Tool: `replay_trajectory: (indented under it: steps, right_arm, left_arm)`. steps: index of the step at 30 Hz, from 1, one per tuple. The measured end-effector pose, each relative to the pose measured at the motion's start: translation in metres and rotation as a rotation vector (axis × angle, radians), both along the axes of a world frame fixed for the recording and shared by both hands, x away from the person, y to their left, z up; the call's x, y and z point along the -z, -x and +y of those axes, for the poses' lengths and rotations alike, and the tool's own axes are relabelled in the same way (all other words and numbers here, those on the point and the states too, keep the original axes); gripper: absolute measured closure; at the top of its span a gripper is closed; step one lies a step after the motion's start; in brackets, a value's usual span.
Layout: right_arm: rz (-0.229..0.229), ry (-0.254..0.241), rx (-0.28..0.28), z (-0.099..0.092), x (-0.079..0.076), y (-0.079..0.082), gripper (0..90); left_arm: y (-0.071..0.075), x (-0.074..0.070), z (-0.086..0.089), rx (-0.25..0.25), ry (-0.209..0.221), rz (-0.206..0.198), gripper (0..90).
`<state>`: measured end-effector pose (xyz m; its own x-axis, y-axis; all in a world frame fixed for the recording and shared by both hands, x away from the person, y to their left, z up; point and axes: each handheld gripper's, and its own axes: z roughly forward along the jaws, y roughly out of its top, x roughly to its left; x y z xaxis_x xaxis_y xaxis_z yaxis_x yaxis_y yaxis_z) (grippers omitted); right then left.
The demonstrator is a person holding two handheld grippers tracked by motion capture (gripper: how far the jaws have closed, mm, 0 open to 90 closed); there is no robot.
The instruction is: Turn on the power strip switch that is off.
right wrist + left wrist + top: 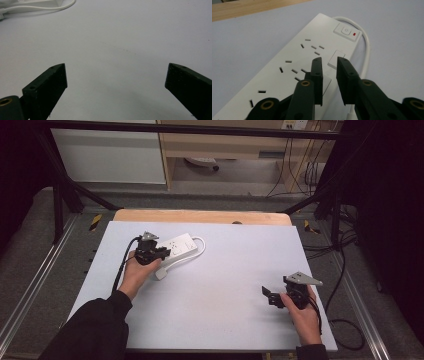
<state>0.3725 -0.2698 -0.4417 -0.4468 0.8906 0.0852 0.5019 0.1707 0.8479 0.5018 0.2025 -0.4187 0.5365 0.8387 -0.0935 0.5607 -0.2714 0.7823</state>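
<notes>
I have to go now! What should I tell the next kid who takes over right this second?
Left hand-held gripper: jaws nearly closed with a narrow gap, nothing between them, poised just above the white power strip near its small white squares.
Right hand-held gripper: jaws wide open, empty, over bare table at the right.
Power strip lies flat at the table's far left, its cord looped beside it; a red mark sits next to the power button.
Done: left gripper brought to the strip.
Left: whatever is to be pressed or gripped on the strip.
</notes>
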Motion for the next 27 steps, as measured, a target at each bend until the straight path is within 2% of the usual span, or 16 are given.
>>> replay_trajectory:
  steps: [14,27]
  right_arm:
    - [-0.001,0.0,-0.001,-0.0003,-0.0001,0.0001,4.5]
    - [-0.002,0.001,-0.002,-0.0005,-0.0002,0.0002,4.5]
  left_arm:
    - [-0.0028,0.0012,-0.0038,0.042,0.009,0.011,89.9]
    - [-0.0086,0.0073,-0.0014,0.031,-0.001,0.02,90.0]
